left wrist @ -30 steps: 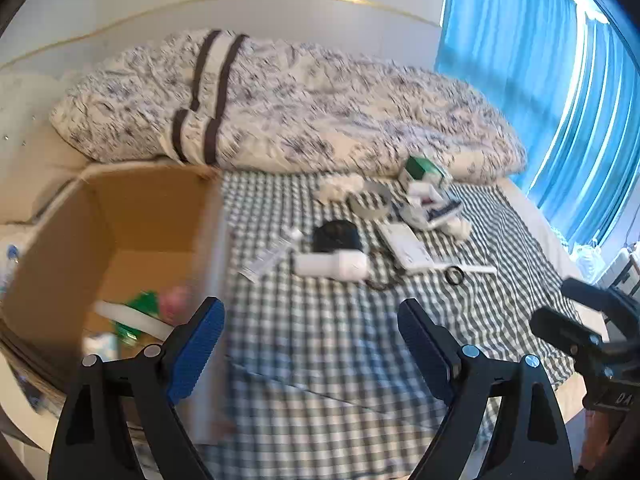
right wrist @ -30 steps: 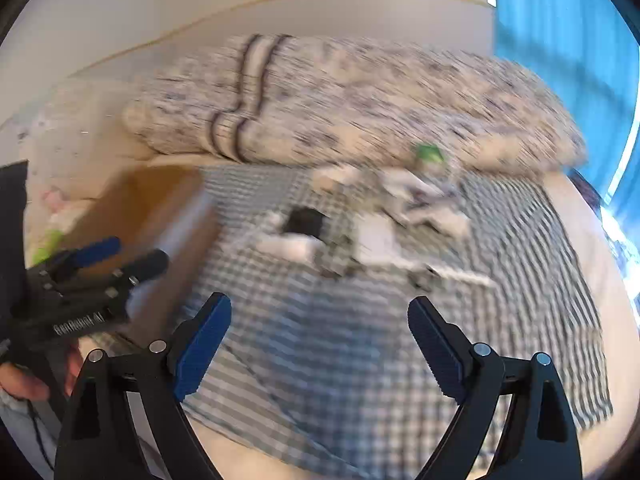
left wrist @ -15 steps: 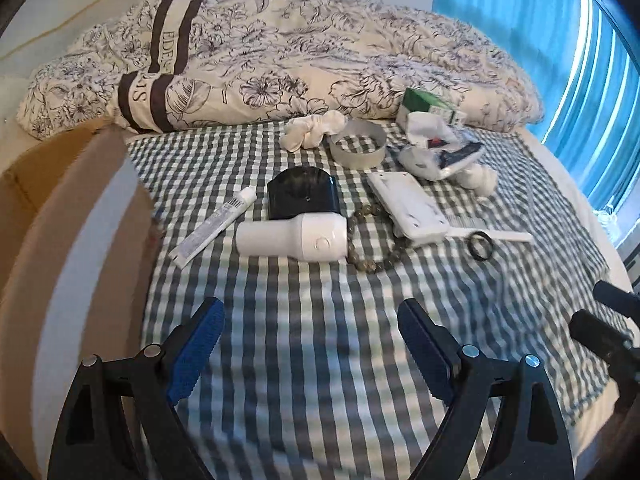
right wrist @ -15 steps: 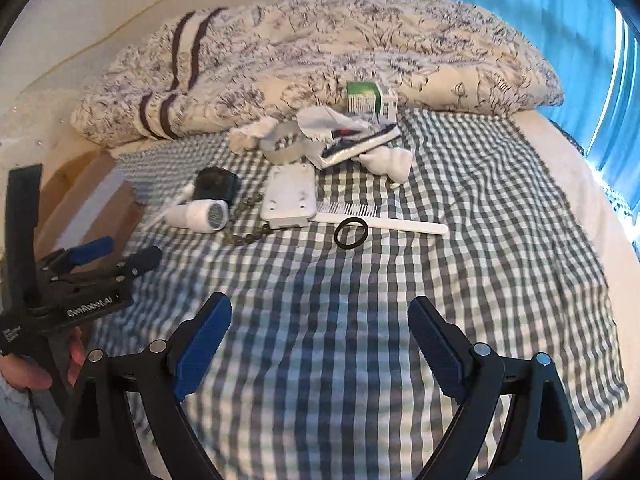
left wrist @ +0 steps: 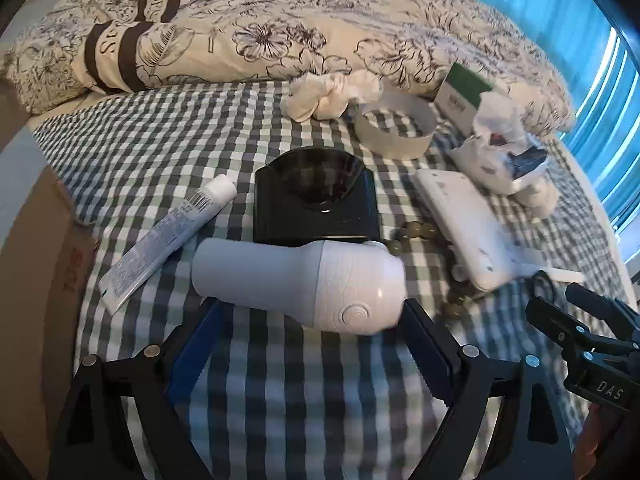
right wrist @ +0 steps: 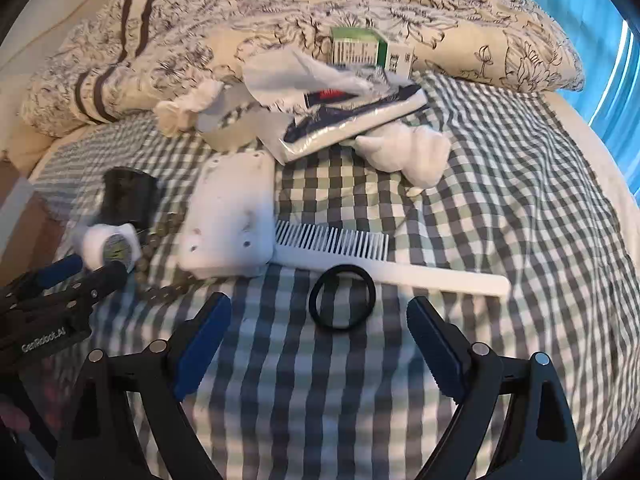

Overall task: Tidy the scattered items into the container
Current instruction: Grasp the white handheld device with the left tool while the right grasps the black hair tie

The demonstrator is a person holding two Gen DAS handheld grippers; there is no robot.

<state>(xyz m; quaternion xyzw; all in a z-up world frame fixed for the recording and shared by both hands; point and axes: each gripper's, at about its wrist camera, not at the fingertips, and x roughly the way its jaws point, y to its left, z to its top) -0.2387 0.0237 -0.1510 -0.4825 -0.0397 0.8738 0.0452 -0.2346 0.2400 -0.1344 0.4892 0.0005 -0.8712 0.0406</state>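
Observation:
A white handheld device point(left wrist: 296, 284) lies on the checked bedsheet, right at the tips of my open left gripper point(left wrist: 312, 336), whose fingers flank its two ends. Behind it sit a black holder point(left wrist: 316, 200), a tube point(left wrist: 168, 236), a bead bracelet point(left wrist: 416, 232) and a white flat case point(left wrist: 468, 224). My right gripper point(right wrist: 320, 328) is open just short of a black hair tie point(right wrist: 342, 296), which lies against a white comb point(right wrist: 384, 256). The cardboard box point(left wrist: 36, 280) is at the left edge.
Farther back lie a tape ring point(left wrist: 396, 128), a cream scrunchie point(left wrist: 332, 92), a green carton point(right wrist: 360, 48), a bagged sock pack point(right wrist: 352, 120) and white socks point(right wrist: 412, 152). A floral duvet point(left wrist: 280, 20) bounds the far side. Blue curtains point(left wrist: 600, 80) hang at right.
Both grippers have moved forward and down toward the items. The left one left the box and closed in on the white device; the right one neared the hair tie.

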